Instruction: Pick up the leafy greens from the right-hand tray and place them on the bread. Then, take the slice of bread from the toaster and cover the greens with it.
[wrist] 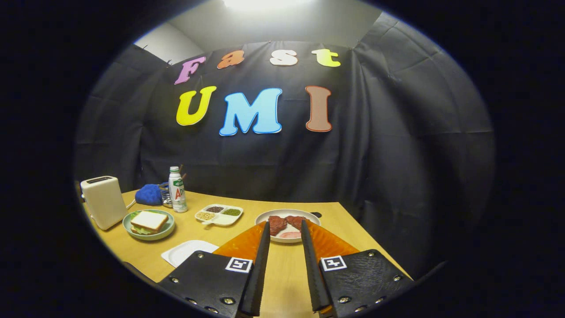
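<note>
On the wooden table, a green plate far to the left of my fingers holds a sandwich: a bread slice lies on top of leafy greens that peek out beneath it. A cream toaster stands just behind and left of that plate, and its slot looks dark. My gripper is open with nothing between its fingers, held above the table's near edge. Just beyond the fingertips sits a white plate with pieces of red meat and a pink slice.
A small white tray lies left of my fingers. A white divided dish of beans and seeds sits mid-table. A bottle and a blue cloth stand at the back left near the toaster. The table's right edge falls away beside the meat plate.
</note>
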Demonstrator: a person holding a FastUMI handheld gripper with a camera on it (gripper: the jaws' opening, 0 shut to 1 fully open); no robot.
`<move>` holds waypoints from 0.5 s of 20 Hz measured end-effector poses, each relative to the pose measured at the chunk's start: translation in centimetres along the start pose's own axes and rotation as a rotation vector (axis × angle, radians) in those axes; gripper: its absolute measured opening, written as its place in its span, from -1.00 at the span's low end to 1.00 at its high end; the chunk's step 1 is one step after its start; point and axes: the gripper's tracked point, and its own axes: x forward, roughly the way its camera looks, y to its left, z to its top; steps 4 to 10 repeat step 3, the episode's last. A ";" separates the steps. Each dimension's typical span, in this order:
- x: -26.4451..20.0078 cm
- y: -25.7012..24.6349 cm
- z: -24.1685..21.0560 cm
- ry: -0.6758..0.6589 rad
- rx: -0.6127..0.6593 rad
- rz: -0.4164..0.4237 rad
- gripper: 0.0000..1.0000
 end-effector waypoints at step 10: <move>0.1 -3.8 -1.3 -0.006 -0.002 0.002 -0.15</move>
